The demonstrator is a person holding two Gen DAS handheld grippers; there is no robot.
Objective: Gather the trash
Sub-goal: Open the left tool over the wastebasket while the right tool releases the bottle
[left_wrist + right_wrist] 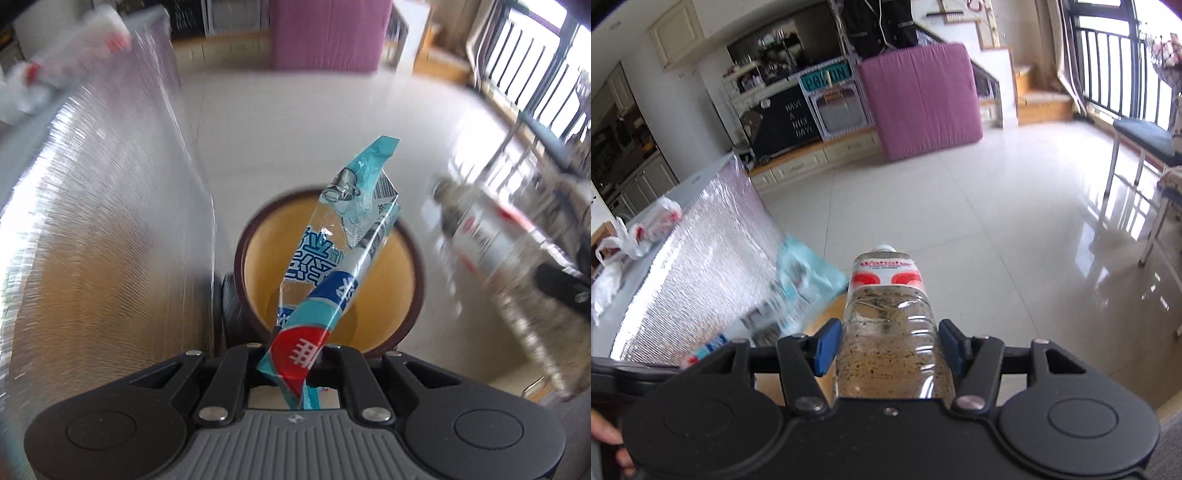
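Observation:
My left gripper (295, 354) is shut on a blue and red plastic wrapper (332, 266). The wrapper stands up over a round bin (406, 258) with a dark rim and a yellow inside, right below and ahead. My right gripper (886, 343) is shut on a clear plastic bottle (886, 314) with a red and white label, its cap pointing forward. The bottle also shows blurred at the right of the left wrist view (491, 240). The wrapper shows blurred at the left of the right wrist view (801, 277).
A box covered in silver foil (103, 229) stands close on the left, also in the right wrist view (701, 277). White plastic bags (650, 225) lie on its top. A pink mattress (919, 99) leans at the far wall. Chairs (1137, 147) stand at the right by the window.

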